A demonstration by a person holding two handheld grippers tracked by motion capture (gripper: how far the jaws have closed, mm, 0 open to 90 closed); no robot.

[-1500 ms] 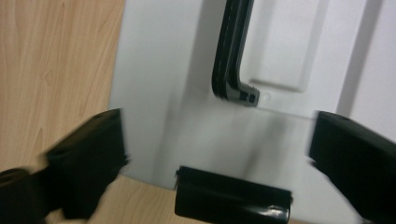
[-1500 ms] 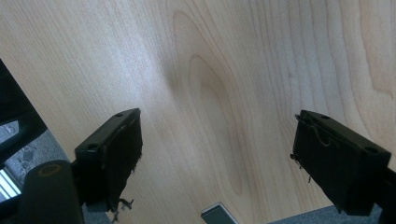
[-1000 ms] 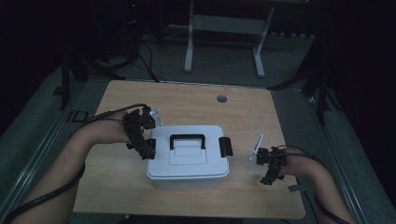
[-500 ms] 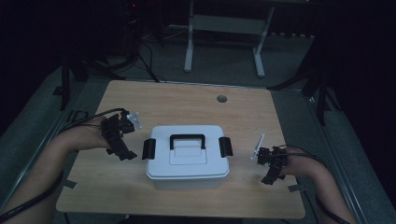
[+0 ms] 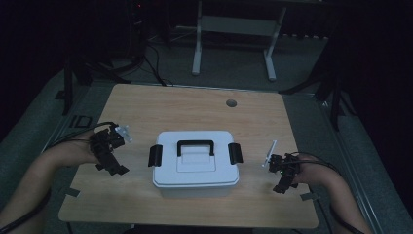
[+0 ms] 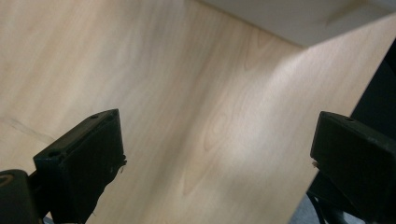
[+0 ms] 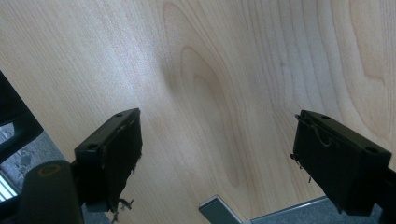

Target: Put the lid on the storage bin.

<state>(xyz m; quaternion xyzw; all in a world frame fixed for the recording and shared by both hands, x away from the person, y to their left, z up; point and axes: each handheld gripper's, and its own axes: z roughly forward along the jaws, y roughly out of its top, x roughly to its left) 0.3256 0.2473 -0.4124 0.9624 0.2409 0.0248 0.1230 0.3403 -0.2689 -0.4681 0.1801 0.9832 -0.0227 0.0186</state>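
A white lidded box (image 5: pixel 195 165) with a black handle and two black side latches sits in the middle of the wooden table (image 5: pixel 195 109). My left gripper (image 5: pixel 113 163) hovers left of the box, well apart from it. Its jaws stand wide open over bare wood in the left gripper view (image 6: pixel 217 154), where a white edge of the box (image 6: pixel 289 18) shows at the top. My right gripper (image 5: pixel 282 184) rests right of the box near the table's front edge. It too is open over bare wood (image 7: pixel 217 154), with nothing between its fingers.
A round cable hole (image 5: pixel 231 103) lies at the back of the table. Table legs of a white frame (image 5: pixel 197 39) stand on the dark floor behind. Tape marks (image 5: pixel 73 192) sit near the front corners. Bare wood surrounds the box on all sides.
My left gripper has pulled away from the box's left latch, moving left and toward the person. The right gripper has stayed in place.
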